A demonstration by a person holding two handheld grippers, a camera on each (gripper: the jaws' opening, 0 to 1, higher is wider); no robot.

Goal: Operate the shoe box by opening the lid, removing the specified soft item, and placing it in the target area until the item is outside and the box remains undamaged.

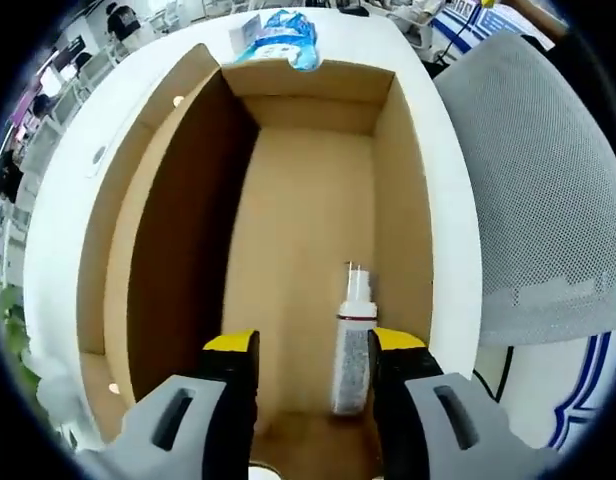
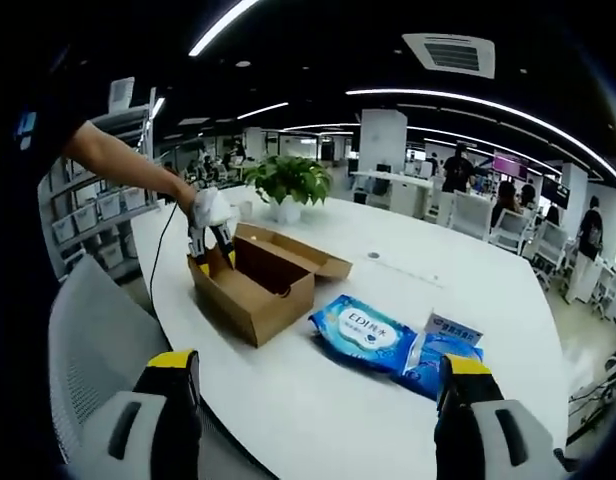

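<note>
Left claw (image 1: 313, 385) spread wide over open box (image 2: 253, 285), bottle (image 1: 354, 345) inside; right claw (image 2: 318, 400) open, empty. Wipes pack (image 2: 363, 330) already on table (image 2: 318, 420).

Box (image 1: 318, 200): plain brown cardboard, matt, with raw cut edges; small bottle (image 1: 354, 345) inside looks like clear plastic with a grainy grey fill and a white cap. Wipes packs (image 2: 363, 331) are glossy blue plastic film with printed labels, lying on a smooth white table (image 2: 508, 300) of faint sheen. Chair back (image 1: 548, 170): grey woven mesh, rough-textured.
</note>
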